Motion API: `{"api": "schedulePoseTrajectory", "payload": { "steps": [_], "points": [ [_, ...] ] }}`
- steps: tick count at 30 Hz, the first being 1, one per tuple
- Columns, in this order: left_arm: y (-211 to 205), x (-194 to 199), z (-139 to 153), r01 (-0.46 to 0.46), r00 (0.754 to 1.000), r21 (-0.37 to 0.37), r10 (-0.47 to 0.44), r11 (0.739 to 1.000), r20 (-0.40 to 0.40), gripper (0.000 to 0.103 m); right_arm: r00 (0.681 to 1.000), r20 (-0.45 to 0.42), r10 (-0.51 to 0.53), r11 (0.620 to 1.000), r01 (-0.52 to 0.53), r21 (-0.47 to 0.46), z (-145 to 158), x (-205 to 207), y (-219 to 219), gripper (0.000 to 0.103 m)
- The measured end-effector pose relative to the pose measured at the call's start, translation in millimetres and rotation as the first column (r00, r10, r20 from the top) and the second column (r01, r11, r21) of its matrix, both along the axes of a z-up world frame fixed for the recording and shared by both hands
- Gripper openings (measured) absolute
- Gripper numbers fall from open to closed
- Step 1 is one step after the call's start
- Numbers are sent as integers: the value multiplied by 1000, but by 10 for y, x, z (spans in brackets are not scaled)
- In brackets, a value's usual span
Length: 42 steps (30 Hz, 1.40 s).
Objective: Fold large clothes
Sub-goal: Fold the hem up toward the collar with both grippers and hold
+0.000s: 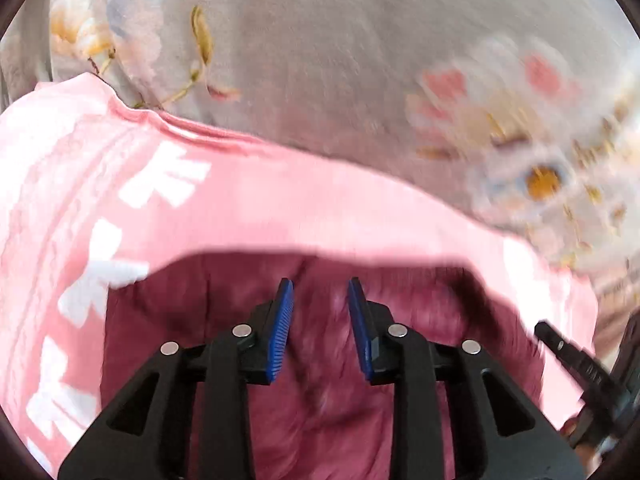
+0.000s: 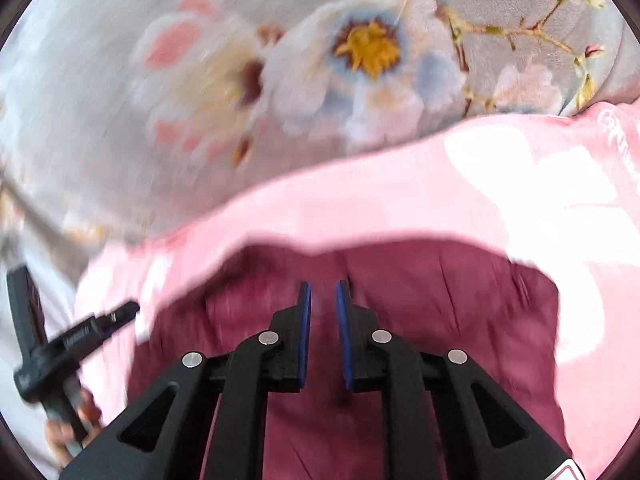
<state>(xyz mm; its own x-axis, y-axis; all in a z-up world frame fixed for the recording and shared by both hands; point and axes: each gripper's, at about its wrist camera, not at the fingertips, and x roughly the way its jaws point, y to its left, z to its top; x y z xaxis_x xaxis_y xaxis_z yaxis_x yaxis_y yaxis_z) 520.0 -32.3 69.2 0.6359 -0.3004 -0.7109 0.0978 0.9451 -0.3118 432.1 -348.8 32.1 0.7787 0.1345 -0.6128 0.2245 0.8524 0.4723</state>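
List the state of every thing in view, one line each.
pink garment: lying on the sheet, edge folded over, darker inner side showing.
left tool: open, blue pads apart, nothing between them.
right tool: open, narrow gap, nothing gripped.
floral sheet: spread flat beneath the garment.

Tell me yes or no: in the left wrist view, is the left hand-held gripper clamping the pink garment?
No. The left hand-held gripper has its blue pads apart with a clear gap between them, hovering over the pink garment without pinching any fabric.
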Motion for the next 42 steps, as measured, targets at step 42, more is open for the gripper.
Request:
{"api": "schedulePoseTrajectory", "payload": {
  "steps": [42],
  "points": [
    [-512, -103, -1088, 141, 986, 364, -164, 921, 35, 29, 988, -116, 100, 873, -143, -465, -819, 350, 694, 7]
  ]
}}
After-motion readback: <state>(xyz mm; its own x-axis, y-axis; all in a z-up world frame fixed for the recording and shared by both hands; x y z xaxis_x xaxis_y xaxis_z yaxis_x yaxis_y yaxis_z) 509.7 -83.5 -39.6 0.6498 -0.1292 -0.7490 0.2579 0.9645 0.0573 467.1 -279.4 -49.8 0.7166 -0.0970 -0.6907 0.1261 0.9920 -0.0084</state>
